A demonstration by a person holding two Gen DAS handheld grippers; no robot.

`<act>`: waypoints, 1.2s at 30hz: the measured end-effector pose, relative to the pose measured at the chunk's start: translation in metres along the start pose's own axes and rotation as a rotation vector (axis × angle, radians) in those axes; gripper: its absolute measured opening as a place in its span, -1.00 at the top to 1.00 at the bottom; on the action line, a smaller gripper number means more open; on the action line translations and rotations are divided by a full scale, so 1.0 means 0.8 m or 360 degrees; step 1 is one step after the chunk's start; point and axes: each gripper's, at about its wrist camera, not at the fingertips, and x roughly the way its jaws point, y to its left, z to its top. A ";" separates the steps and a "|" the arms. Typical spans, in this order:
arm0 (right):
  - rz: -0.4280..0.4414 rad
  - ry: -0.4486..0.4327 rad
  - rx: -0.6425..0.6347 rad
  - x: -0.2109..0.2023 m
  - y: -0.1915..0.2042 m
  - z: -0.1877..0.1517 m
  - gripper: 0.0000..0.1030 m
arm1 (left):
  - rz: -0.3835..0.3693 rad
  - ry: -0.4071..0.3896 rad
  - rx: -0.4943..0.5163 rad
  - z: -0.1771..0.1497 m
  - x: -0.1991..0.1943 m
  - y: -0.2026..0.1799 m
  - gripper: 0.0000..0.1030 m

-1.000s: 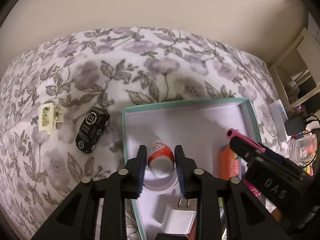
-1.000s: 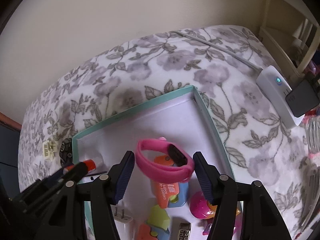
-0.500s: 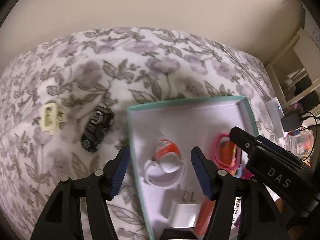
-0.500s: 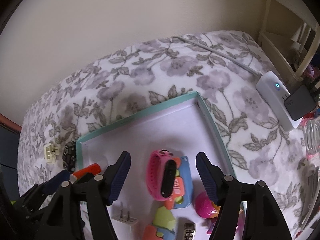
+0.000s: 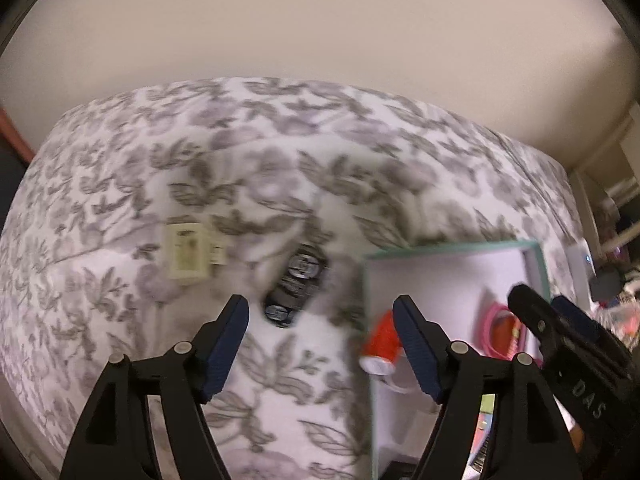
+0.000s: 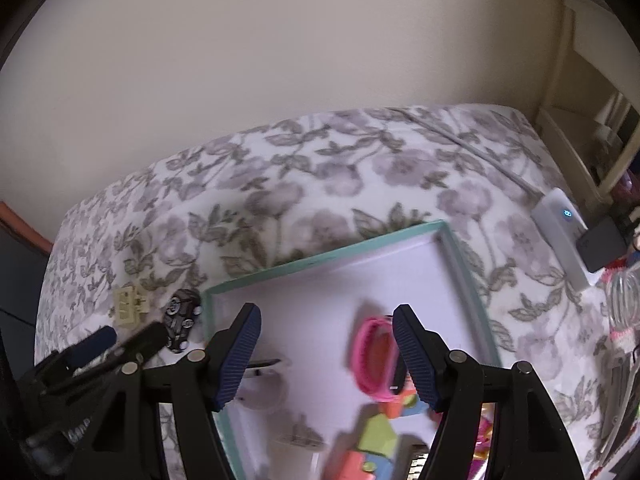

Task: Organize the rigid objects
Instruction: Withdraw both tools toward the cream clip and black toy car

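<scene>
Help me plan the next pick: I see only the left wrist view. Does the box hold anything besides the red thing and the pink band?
Observer: Yes. A white charger lies in the box, towards its near left.
Operator: Is the right gripper holding the band?
Observer: No. The right gripper is open with nothing between its pads; the band lies in the box below.
Operator: Anything else near it?
Observer: A green block and an orange block, both blurred, lie nearer the camera.
</scene>
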 end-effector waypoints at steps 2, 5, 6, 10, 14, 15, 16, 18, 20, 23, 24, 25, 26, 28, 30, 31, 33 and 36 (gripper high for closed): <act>0.0007 0.0004 -0.0042 0.003 0.017 -0.001 -0.41 | 0.0020 0.0002 -0.0060 0.005 0.002 0.020 -0.48; 0.0027 0.0002 -0.0111 0.007 0.043 -0.004 -0.41 | 0.0055 0.0013 -0.0141 0.009 0.005 0.050 -0.48; 0.0038 -0.0001 -0.0132 0.008 0.052 -0.005 -0.41 | 0.0070 0.0013 -0.0164 0.010 0.006 0.058 -0.48; 0.0100 0.0004 -0.0202 0.015 0.086 -0.010 -0.41 | 0.0110 0.0024 -0.0273 0.014 0.013 0.096 -0.48; 0.0120 0.0008 -0.0268 0.027 0.116 -0.016 -0.41 | 0.0108 0.0069 -0.0364 0.016 0.027 0.127 -0.48; 0.0125 0.0009 -0.0278 0.030 0.122 -0.017 -0.41 | 0.0108 0.0076 -0.0372 0.016 0.029 0.130 -0.48; 0.0134 0.0011 -0.0287 0.033 0.128 -0.019 -0.41 | 0.0114 0.0085 -0.0384 0.017 0.034 0.136 -0.48; 0.0152 0.0013 -0.0293 0.039 0.136 -0.019 -0.41 | 0.0125 0.0093 -0.0384 0.019 0.041 0.141 -0.47; 0.0169 0.0015 -0.0296 0.045 0.145 -0.021 -0.41 | 0.0128 0.0095 -0.0379 0.020 0.047 0.145 -0.48; 0.0191 0.0021 -0.0318 0.055 0.160 -0.024 -0.41 | 0.0079 0.0102 -0.0404 0.021 0.054 0.153 -0.48; 0.0193 0.0023 -0.0329 0.059 0.165 -0.025 -0.41 | 0.0058 0.0105 -0.0407 0.022 0.057 0.155 -0.48; 0.0190 0.0025 -0.0341 0.062 0.169 -0.026 -0.41 | 0.0043 0.0103 -0.0411 0.024 0.060 0.158 -0.48; 0.0182 0.0028 -0.0354 0.066 0.173 -0.027 -0.41 | 0.0030 0.0099 -0.0414 0.024 0.062 0.160 -0.48; 0.0167 0.0037 -0.0367 0.074 0.177 -0.029 -0.41 | 0.0014 0.0095 -0.0427 0.025 0.065 0.162 -0.48; 0.0159 0.0052 -0.0368 0.083 0.178 -0.031 -0.40 | -0.0018 0.0095 -0.0452 0.026 0.069 0.167 -0.48; 0.0155 0.0058 -0.0370 0.087 0.179 -0.031 -0.40 | -0.0032 0.0097 -0.0461 0.026 0.071 0.168 -0.48; 0.0154 0.0061 -0.0384 0.093 0.182 -0.033 -0.39 | -0.0064 0.0098 -0.0471 0.027 0.075 0.169 -0.48; 0.0145 0.0057 -0.0396 0.100 0.185 -0.034 -0.36 | -0.0099 0.0086 -0.0462 0.028 0.078 0.166 -0.48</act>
